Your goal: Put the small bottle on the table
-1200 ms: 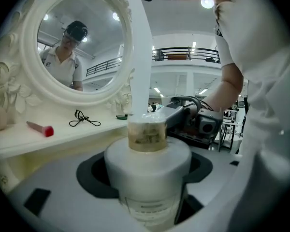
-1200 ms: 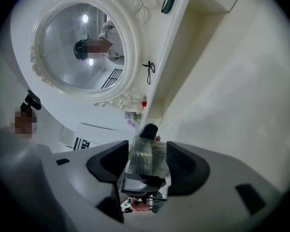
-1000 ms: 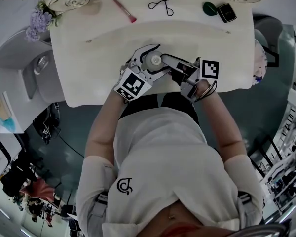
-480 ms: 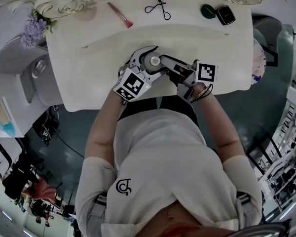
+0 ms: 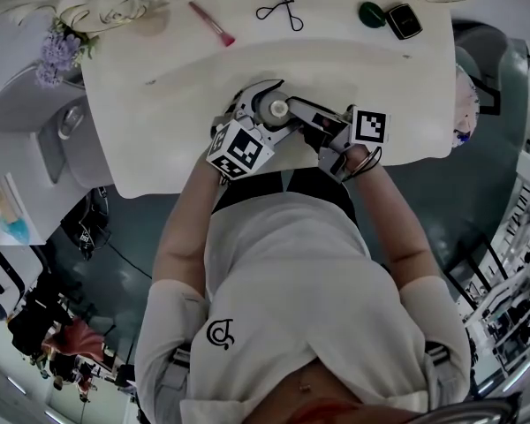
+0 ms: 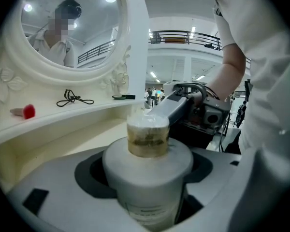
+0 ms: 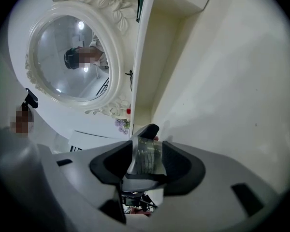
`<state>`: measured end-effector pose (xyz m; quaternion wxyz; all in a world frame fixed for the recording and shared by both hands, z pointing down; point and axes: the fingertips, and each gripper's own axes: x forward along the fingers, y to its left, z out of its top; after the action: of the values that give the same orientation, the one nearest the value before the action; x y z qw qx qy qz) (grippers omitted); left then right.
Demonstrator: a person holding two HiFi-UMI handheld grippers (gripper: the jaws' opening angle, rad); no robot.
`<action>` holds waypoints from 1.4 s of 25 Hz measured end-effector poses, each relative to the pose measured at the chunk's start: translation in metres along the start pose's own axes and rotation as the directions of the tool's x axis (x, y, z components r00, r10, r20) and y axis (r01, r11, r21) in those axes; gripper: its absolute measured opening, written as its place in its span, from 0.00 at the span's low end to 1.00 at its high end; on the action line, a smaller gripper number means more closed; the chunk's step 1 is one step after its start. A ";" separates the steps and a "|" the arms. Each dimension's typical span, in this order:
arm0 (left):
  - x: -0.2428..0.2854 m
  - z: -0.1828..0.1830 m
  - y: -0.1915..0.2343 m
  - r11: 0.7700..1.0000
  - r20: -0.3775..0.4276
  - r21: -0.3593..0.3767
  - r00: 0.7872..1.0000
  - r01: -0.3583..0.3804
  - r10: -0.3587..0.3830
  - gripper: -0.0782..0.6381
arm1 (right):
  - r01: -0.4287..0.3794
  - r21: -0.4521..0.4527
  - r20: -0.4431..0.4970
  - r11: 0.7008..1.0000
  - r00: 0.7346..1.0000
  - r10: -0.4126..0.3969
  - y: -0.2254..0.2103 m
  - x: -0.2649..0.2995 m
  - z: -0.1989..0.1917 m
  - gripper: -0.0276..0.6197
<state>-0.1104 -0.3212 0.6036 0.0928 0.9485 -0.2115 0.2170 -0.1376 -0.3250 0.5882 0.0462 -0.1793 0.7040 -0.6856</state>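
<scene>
Little has shifted; bottle (image 6: pixel 147 182) is still clenched by left gripper (image 5: pixel 267 104) above table (image 5: pixel 159 122), near its front edge; cap (image 6: pixel 147 137) is held between right gripper (image 7: pixel 146 166)'s opening jaws; placement is not yet done.

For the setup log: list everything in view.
table: one, cream, beneath everything
mirror: one, white-framed, behind the table
flowers: one bunch, purple, far-left corner
brush: one, pink, back shelf left
eyelash curler: one, black, back shelf centre
compact: one, green, back shelf right
case: one, black, beside the compact
small bottle: one, white, clear cap, over the near edge
left claw: one, grey, shut on the small bottle
right claw: one, grey, jaws opening, cap between them
</scene>
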 end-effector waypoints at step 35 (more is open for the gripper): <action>-0.151 0.150 0.028 0.887 0.276 -0.038 0.849 -0.460 0.451 0.13 | 0.289 -0.800 0.306 0.525 0.950 -0.057 0.161 -0.051 0.027 0.05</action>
<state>-0.1902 -0.3317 0.4050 -0.0057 0.8933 -0.4378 0.1012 -0.1122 -0.3348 0.4192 -0.0284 -0.3309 0.9122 -0.2400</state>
